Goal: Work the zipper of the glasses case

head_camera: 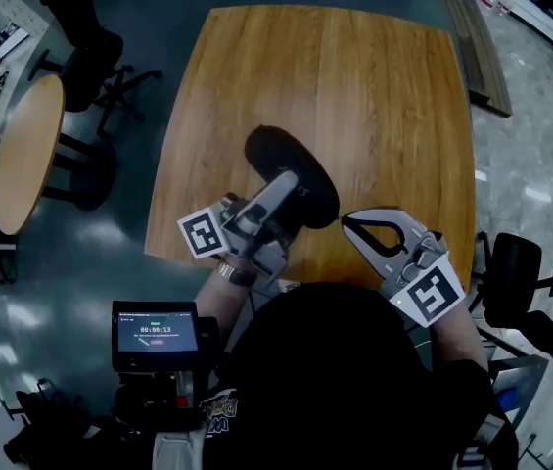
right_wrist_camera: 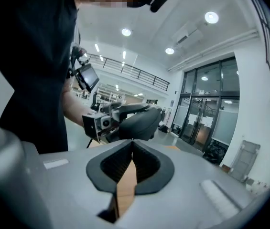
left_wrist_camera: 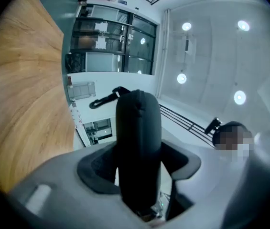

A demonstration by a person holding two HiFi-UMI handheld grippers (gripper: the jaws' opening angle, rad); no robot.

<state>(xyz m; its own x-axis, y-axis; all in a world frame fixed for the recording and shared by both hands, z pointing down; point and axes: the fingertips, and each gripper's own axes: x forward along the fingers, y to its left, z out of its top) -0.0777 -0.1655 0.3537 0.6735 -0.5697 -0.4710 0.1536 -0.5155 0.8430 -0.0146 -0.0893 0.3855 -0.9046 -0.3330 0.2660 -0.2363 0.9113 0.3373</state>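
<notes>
A black oval glasses case hangs above the near part of the wooden table. My left gripper is shut on it across its width. In the left gripper view the case stands upright and fills the gap between the jaws, and a black strap loop sticks out near its top. My right gripper is shut, with its tips at the case's near right end. In the right gripper view the closed tips meet just under the case. No zipper pull shows between them.
A round wooden table and dark office chairs stand to the left. Another chair is at the right, beside the table's corner. A small screen is mounted at the person's chest. The table edge runs just under both grippers.
</notes>
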